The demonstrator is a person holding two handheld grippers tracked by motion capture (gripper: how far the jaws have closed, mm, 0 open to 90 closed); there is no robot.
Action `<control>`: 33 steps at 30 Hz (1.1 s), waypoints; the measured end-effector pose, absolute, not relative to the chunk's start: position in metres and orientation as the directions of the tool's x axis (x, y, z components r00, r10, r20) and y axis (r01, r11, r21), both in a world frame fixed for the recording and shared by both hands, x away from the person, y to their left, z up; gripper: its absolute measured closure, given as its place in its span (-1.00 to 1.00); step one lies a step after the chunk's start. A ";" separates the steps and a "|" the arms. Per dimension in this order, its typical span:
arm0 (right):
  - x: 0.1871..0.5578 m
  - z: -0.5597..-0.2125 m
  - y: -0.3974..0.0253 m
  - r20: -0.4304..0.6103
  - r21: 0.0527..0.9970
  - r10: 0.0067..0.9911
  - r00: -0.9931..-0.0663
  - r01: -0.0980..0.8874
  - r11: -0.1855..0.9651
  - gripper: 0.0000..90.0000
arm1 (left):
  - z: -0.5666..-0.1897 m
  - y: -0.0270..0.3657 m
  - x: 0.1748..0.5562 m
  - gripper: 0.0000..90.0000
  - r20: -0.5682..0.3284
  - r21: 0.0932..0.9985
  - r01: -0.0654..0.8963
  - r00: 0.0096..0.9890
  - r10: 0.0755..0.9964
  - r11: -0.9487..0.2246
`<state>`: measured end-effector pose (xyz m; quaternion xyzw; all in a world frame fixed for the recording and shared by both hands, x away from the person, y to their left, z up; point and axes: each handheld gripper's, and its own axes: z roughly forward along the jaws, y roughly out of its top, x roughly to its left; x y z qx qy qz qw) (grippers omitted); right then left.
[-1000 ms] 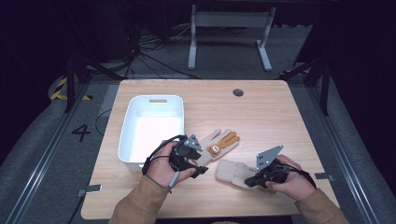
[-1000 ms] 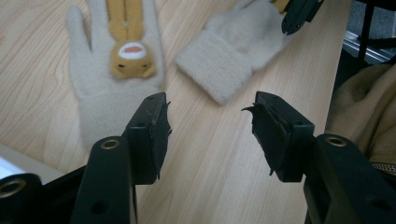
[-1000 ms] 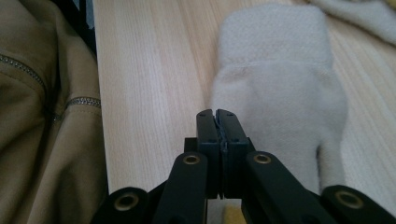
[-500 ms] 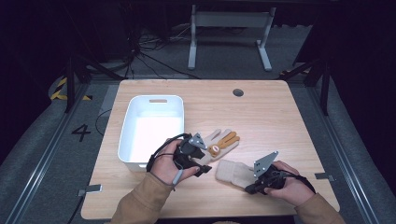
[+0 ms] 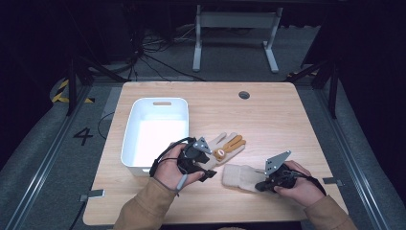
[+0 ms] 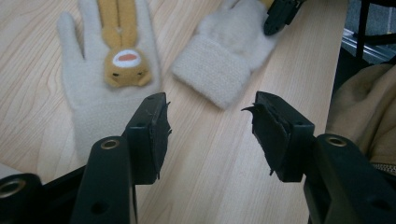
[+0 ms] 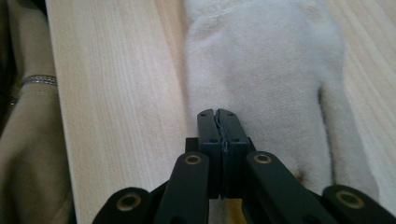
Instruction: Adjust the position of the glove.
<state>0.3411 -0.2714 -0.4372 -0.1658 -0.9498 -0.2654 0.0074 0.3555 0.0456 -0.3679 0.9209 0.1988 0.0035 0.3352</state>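
Observation:
Two cream gloves lie on the wooden table (image 5: 268,124). One glove (image 5: 229,145) (image 6: 84,84) has an orange animal figure on it. My left gripper (image 5: 208,168) (image 6: 210,109) hovers open at its cuff end, with nothing between the jaws. The other glove (image 5: 239,176) (image 6: 219,70) (image 7: 261,60) lies plain side up, cuff toward the left gripper. My right gripper (image 5: 259,186) (image 7: 217,114) is shut, its tips low over that glove's finger end. I cannot tell whether any fabric is pinched.
A white rectangular bin (image 5: 155,101) stands empty at the left of the table, just behind my left hand. A round cable hole (image 5: 244,95) sits near the far edge. The person's tan sleeves come in at the near edge.
Both hands have shifted only slightly. The right gripper dipped a little toward the near edge. The two gloves lie where they were.

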 end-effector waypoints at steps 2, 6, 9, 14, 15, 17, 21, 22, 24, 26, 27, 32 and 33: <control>0.343 -0.437 -0.272 0.081 0.500 0.322 -0.943 0.317 0.806 1.00 | -0.368 0.046 0.356 0.04 -0.124 0.619 0.361 0.922 0.367 -0.697; 0.347 -0.437 -0.277 0.063 0.509 0.351 -0.934 0.333 0.794 1.00 | -0.369 0.046 0.355 0.04 -0.125 0.616 0.363 0.921 0.368 -0.699; 0.349 -0.437 -0.278 0.054 0.514 0.363 -0.930 0.338 0.788 1.00 | -0.369 0.046 0.355 0.04 -0.126 0.617 0.365 0.920 0.371 -0.697; 0.349 -0.436 -0.279 0.057 0.521 0.367 -0.928 0.341 0.782 1.00 | -0.369 0.047 0.355 0.04 -0.126 0.616 0.368 0.919 0.374 -0.696; 0.349 -0.435 -0.279 0.063 0.523 0.361 -0.930 0.339 0.782 1.00 | -0.369 0.047 0.355 0.04 -0.127 0.617 0.369 0.918 0.375 -0.695; 0.348 -0.432 -0.279 0.063 0.536 0.359 -0.931 0.335 0.775 1.00 | -0.369 0.048 0.355 0.04 -0.128 0.619 0.369 0.918 0.375 -0.693; 0.348 -0.422 -0.284 0.059 0.572 0.377 -0.924 0.341 0.746 1.00 | -0.369 0.048 0.356 0.02 -0.132 0.626 0.379 0.913 0.386 -0.682; 0.348 -0.421 -0.285 0.055 0.578 0.379 -0.924 0.339 0.742 1.00 | -0.369 0.048 0.356 0.02 -0.138 0.636 0.397 0.902 0.409 -0.662; 0.349 -0.420 -0.287 0.055 0.583 0.391 -0.919 0.348 0.734 0.99 | -0.369 0.049 0.356 0.03 -0.139 0.639 0.402 0.899 0.415 -0.656; 0.349 -0.420 -0.288 0.054 0.585 0.395 -0.917 0.350 0.732 0.99 | -0.370 0.050 0.356 0.05 -0.138 0.649 0.414 0.889 0.436 -0.638; 0.349 -0.419 -0.289 0.054 0.586 0.398 -0.916 0.352 0.730 0.99 | -0.369 0.050 0.356 0.06 -0.137 0.655 0.422 0.882 0.450 -0.627; 0.350 -0.417 -0.292 0.055 0.596 0.414 -0.908 0.363 0.716 0.97 | -0.369 0.048 0.358 0.14 -0.123 0.668 0.440 0.861 0.494 -0.600; 0.351 -0.416 -0.294 0.053 0.599 0.416 -0.908 0.362 0.714 0.96 | -0.369 0.048 0.358 0.15 -0.117 0.668 0.438 0.860 0.496 -0.602</control>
